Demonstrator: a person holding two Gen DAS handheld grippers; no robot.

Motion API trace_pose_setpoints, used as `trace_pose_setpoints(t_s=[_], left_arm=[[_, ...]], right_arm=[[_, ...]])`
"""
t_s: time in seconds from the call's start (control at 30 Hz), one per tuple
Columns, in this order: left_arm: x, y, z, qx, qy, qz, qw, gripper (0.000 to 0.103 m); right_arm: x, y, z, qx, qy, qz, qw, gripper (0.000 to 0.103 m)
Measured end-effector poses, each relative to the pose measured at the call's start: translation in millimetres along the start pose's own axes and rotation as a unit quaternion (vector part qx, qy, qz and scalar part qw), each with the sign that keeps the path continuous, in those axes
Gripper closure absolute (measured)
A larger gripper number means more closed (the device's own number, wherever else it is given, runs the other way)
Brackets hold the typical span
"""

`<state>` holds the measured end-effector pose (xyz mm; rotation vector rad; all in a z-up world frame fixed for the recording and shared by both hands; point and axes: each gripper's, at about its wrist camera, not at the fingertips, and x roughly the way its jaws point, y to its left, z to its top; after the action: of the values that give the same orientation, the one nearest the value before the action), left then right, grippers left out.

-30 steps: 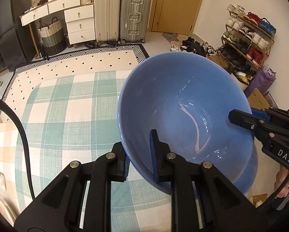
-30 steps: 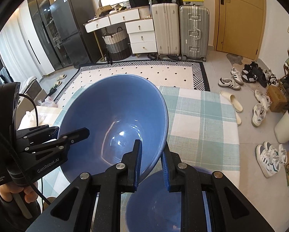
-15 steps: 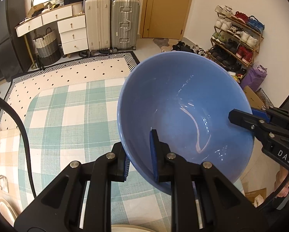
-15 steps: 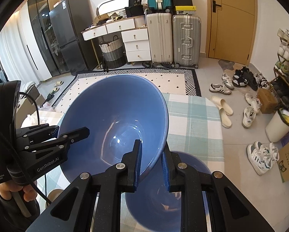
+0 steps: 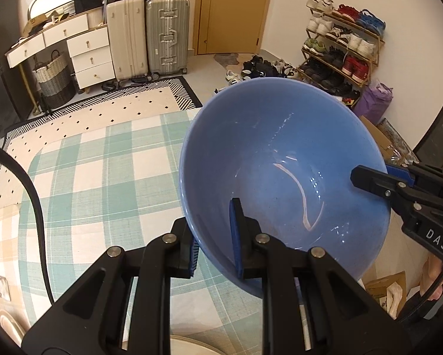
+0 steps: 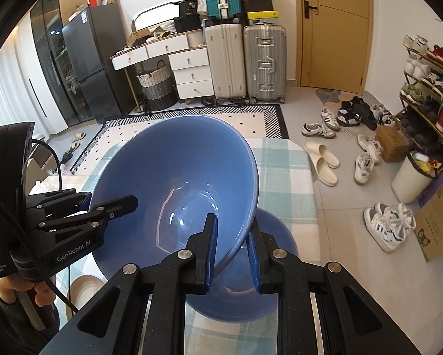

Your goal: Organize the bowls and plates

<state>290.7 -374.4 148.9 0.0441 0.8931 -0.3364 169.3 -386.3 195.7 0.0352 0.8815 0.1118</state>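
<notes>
- Gripping from the left, the left gripper (image 5: 214,238) has its jaws nearly together on the near rim of a large, glossy blue ceramic bowl (image 5: 280,171): one blue pad sits inside the wall, the other outside.
- Seen from the right wrist, the left gripper (image 6: 112,204) reaches over the bowl's left rim, with a hand (image 6: 29,291) around its handle at the lower left.
- The blue bowl (image 6: 174,189) hangs tilted in the air above a table covered by a green-and-white checked cloth (image 5: 97,177), not touching it.
- To the left of the bowl the cloth lies bare up to its far rounded edge, leaving wide open room on that side; a black cable (image 5: 35,195) crosses it near the left edge.
- A cream plate (image 6: 82,291) shows below the bowl's left side in the right wrist view; another pale rim (image 5: 191,346) shows at the bottom edge of the left wrist view.
- The right gripper (image 6: 231,254) pinches the bowl's right rim in the same way, its jaws narrow, one pad inside and one outside.
- Under the held bowl's right edge a second blue bowl (image 6: 277,236) rests on the cloth, close to the table's right edge.
- Right of that edge the tiled floor (image 6: 345,236) is strewn with shoes (image 6: 390,224), beside a cardboard box (image 6: 437,230) and a shoe rack (image 5: 342,50).
</notes>
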Motion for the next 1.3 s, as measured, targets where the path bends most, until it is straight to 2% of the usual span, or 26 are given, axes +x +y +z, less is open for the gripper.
trace_pose_setpoints(t_s=[0.3,0.57,1.3], left_arm=[[11,-33,-9,0.017,0.018,-0.004,0.9997,0.088],[37,-44,-13,0.029,0.032,-0.005,0.9991,0.088],[104,-22,-25,0.039,0.07,-0.008,0.9967,0.087]], right_arm=[[0,-19,-19,0.02,0.01,-0.005,1.0,0.084],[12,-37,-27,0.035,0.022,-0.005,0.999,0.084],[52,-55,-46,0.049,0.054,-0.008,0.997,0.084]])
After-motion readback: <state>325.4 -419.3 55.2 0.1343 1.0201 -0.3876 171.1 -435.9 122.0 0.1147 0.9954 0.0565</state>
